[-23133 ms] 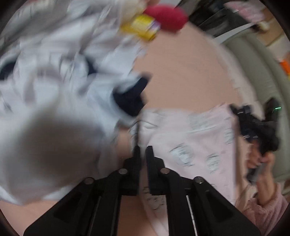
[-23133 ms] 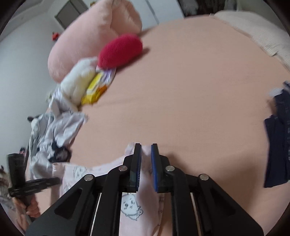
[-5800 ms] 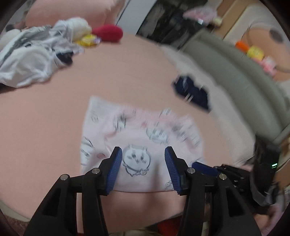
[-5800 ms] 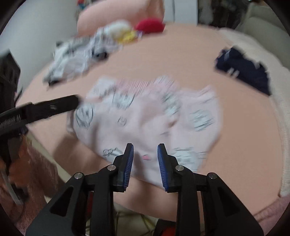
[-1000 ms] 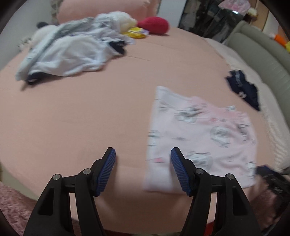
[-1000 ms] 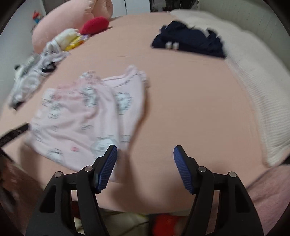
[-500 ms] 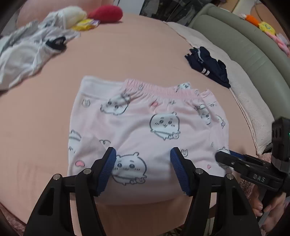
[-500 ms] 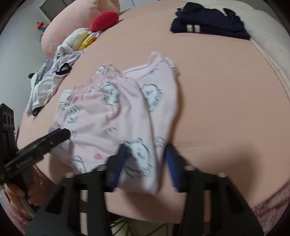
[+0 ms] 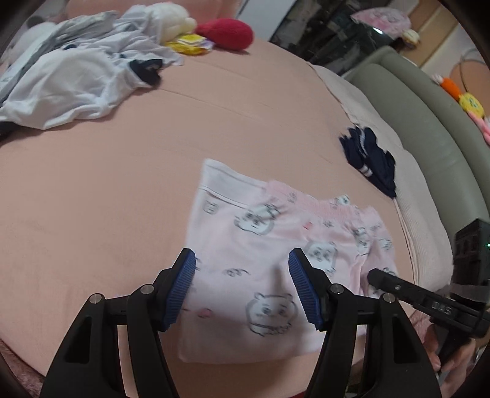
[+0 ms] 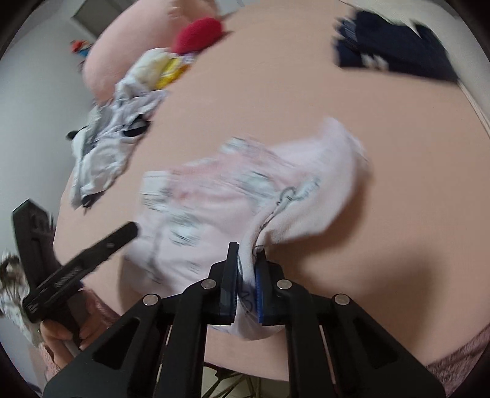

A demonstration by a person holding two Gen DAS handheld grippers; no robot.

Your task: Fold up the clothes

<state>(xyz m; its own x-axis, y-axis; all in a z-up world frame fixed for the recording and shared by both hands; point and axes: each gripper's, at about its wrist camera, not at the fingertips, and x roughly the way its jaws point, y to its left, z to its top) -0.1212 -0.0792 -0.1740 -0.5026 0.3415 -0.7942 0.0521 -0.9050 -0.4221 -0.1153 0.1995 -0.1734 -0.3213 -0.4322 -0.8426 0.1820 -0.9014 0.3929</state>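
A pale pink garment (image 9: 269, 245) printed with cartoon faces lies folded on the peach bed sheet (image 9: 107, 183). My left gripper (image 9: 242, 260) hovers open over its near left part, with nothing between the pads. The jaws of my right gripper (image 10: 247, 254) are closing, and their blue pads pinch the near right edge of the pink garment (image 10: 214, 196). That edge is bunched and pulled up off the sheet. Each view shows the other gripper at its side, the right gripper (image 9: 379, 275) and the left gripper (image 10: 128, 228), each held by a hand.
A heap of white and grey clothes (image 9: 70, 70) lies at the far left of the bed, beside a red plush (image 9: 226, 29). A navy garment (image 9: 370, 162) sits far right by a cream blanket (image 9: 407, 189) and a grey-green padded frame (image 9: 428, 122). The bed's near edge runs just under the grippers.
My right gripper went from wide open to shut on the pink garment's near right edge and raised it. My left gripper stayed open and shifted left over the garment.
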